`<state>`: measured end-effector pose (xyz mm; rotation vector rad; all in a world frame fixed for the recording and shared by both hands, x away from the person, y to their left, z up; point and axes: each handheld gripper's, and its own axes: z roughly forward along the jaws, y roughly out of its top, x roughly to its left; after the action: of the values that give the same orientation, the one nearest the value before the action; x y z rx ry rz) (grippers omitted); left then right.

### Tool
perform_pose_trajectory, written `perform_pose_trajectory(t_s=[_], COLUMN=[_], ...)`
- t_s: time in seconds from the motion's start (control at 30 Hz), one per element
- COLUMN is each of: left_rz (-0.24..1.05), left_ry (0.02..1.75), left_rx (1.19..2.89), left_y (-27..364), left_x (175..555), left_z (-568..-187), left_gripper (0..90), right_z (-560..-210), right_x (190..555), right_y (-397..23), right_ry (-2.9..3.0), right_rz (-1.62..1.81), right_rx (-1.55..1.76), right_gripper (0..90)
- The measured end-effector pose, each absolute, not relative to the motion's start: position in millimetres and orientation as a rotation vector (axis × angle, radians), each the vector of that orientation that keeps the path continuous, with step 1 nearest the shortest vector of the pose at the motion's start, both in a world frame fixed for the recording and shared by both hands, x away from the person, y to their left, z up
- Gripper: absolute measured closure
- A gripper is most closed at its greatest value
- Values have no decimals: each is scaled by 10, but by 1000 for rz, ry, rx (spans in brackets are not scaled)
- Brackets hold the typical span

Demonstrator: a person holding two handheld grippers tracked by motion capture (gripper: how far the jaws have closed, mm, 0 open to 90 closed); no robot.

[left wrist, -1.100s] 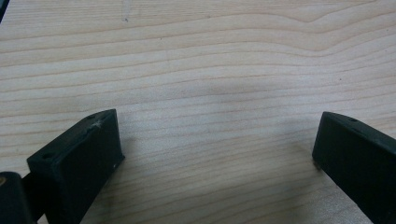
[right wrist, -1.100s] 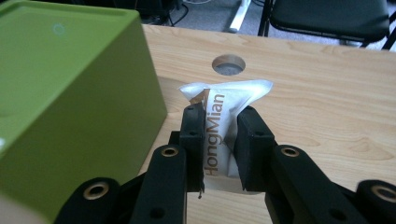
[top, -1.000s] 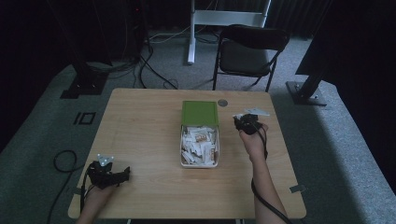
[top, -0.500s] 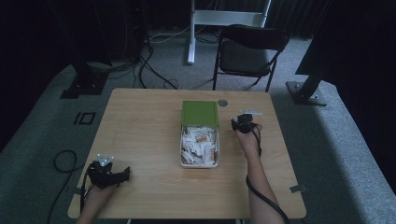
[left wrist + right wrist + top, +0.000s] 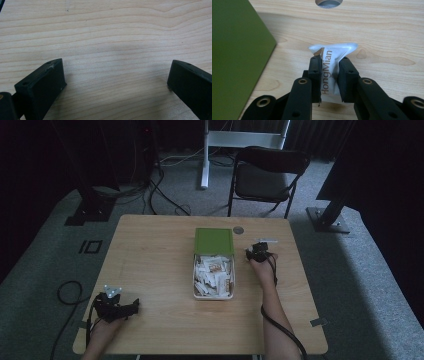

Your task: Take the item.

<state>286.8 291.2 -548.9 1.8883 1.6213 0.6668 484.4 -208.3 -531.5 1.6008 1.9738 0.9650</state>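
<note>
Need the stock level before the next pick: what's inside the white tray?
The tray holds a loose heap of white packets. Its green lid covers the far part, so anything beneath it is hidden.

The light wooden desk has a round hole near its far edge. At its middle sits a white tray of packets, a green lid just behind.

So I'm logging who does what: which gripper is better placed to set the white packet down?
Right. The right gripper already has its jaws shut on the white packet, beside the green-lidded box. The left gripper rests open at the table's near-left corner.
</note>
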Motion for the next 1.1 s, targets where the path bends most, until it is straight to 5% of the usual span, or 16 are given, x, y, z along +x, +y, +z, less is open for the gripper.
perform_pose_trajectory(t_s=[0.1,0.27,0.57,1.1], left_rz=[667,667,667,667], left_ry=[1621,1621,1621,1621], left_rx=[1888,1888,1889,1888], left_y=[2911,2911,2912,2911], left_x=[2868,2868,2868,2868], left_z=[-5489,-5489,-5489,-5489], left_gripper=[21,21,21,21], right_z=[-5369,-5391,-5332,-5345], right_x=[4864,4884,4821,4458], right_y=[-2084,-2100,-2178,-2426], right_ry=[1989,1956,1916,1856], right_rz=[952,946,960,959], right_rx=[1609,1611,1654,1682], right_gripper=[721,519,282,137])
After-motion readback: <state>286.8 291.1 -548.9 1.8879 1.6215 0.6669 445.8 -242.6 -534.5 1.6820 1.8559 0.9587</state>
